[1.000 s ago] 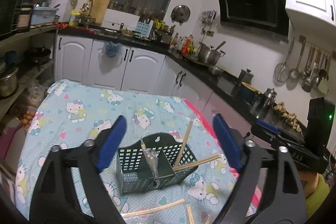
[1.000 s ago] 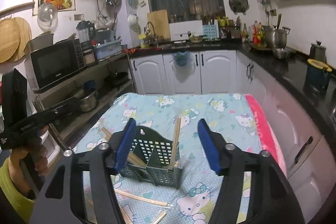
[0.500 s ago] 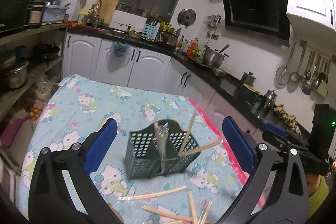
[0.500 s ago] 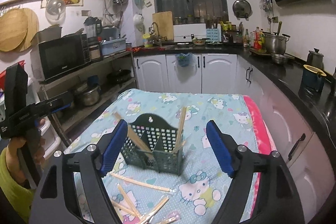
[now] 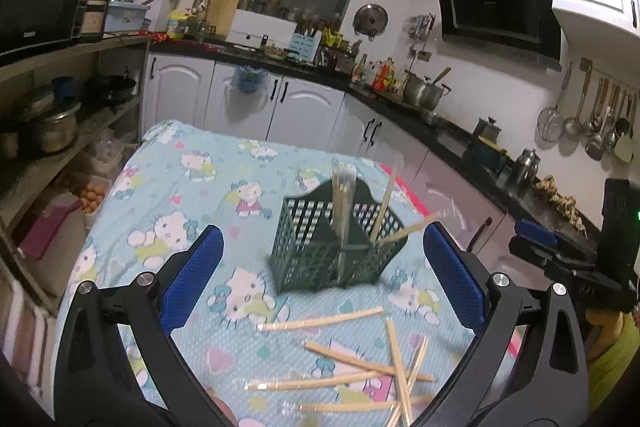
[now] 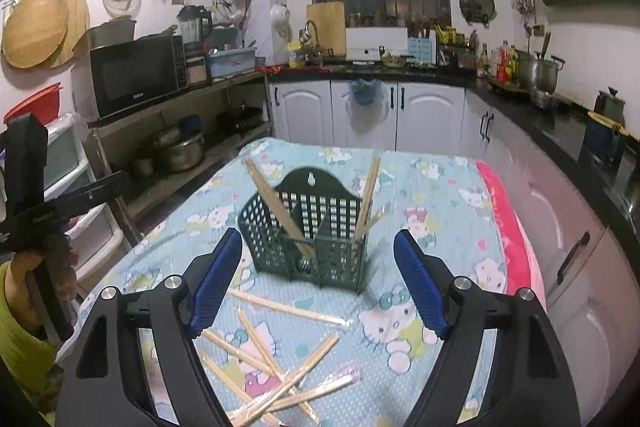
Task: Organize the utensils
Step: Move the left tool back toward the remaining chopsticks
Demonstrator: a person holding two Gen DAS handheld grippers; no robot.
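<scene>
Your left gripper (image 5: 323, 269) is spread wide and holds nothing. Its blue pads (image 5: 191, 277) sit low on each side of the picture. Out in front, past the tips, stands the green basket (image 5: 334, 245) on the blue cat tablecloth (image 5: 192, 187). The basket is near the gripper but not touching it. It looks a bit blurry.

Some wrapped chopsticks stand in the basket. One bundle (image 5: 343, 203) stands nearly straight up in the middle part. Two more sticks (image 5: 384, 203) lean to the right out of the right-hand part.

More loose chopsticks (image 5: 360, 367) lie flat on the cloth, closer to you than the basket, between your left gripper's two arms and a bit to the right. They cross over each other in a messy pile.

Your right gripper (image 6: 318, 277) is spread wide too, with nothing in it. The same basket (image 6: 310, 235) stands just past its tips, in line with the gap between its fingers. From this side one stick (image 6: 280, 211) leans to the left and others (image 6: 366, 199) lean to the right. The loose pile (image 6: 276, 367) lies on the cloth under and between this gripper's arms.

At the left edge of the right view you can see your left hand (image 6: 44, 267) holding the other tool's handle.
</scene>
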